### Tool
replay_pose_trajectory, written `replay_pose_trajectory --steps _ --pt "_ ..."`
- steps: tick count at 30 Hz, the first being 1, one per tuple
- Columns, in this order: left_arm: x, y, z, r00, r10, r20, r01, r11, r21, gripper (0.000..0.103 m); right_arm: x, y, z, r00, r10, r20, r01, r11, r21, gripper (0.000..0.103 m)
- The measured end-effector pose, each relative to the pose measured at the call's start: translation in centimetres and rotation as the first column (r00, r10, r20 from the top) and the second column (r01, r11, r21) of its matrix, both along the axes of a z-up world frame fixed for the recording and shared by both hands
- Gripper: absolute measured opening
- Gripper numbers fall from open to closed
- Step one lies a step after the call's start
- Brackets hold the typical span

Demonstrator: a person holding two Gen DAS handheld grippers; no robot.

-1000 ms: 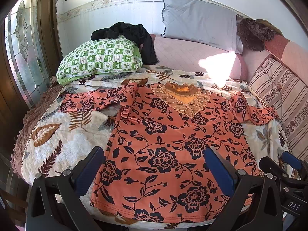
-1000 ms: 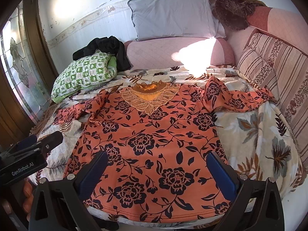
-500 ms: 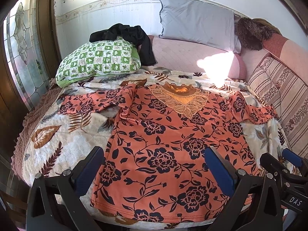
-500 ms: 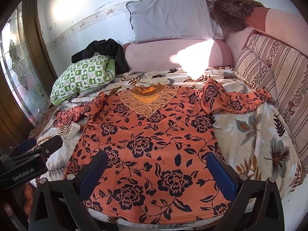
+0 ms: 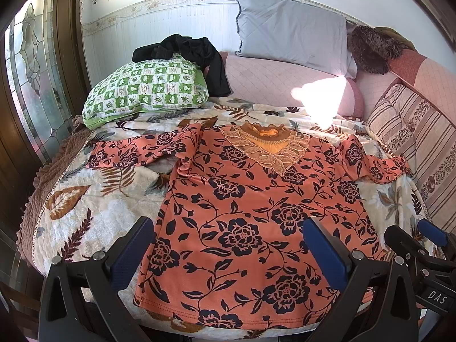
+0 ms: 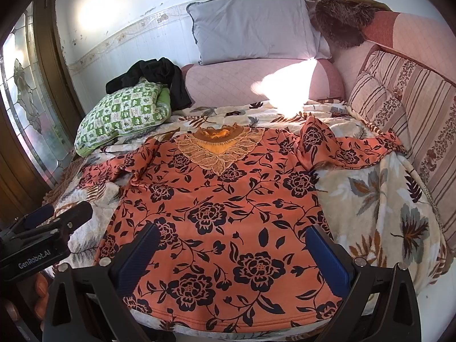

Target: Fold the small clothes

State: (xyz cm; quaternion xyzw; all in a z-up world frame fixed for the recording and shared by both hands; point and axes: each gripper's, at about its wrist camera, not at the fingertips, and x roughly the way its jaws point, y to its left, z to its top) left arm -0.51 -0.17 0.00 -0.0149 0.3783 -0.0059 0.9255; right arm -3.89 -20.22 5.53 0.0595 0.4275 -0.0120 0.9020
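An orange top with dark flowers and a lace collar [image 5: 256, 199] lies spread face up on the bed, hem toward me, both sleeves out to the sides; it also shows in the right wrist view [image 6: 222, 208]. My left gripper [image 5: 228, 245] is open and empty, held above the hem's left half. My right gripper [image 6: 230, 253] is open and empty above the hem's right half. The right gripper shows at the lower right of the left wrist view [image 5: 421, 245]. The left gripper shows at the lower left of the right wrist view [image 6: 48, 222].
The bed has a leaf-patterned blanket [image 5: 85, 199]. A green checked pillow [image 5: 148, 88] with a black garment [image 5: 188, 51] on it lies at the back left. A grey pillow [image 5: 290, 28] and pink bolster [image 5: 270, 82] lie behind; striped cushions [image 5: 421, 142] line the right.
Both grippers have drifted slightly, so the view shifts a little. The top and the jaws are unchanged.
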Motion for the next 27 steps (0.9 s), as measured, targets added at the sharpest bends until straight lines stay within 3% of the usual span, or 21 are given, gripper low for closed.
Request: replay_pose_trajectory --steps 27 --pt "0.34 -0.15 -0.37 1.0 -0.002 -0.008 0.002 1.0 0.009 0.103 0.3 -0.41 0.15 1.0 -0.011 0.011 0.01 1.0 0.007 0.103"
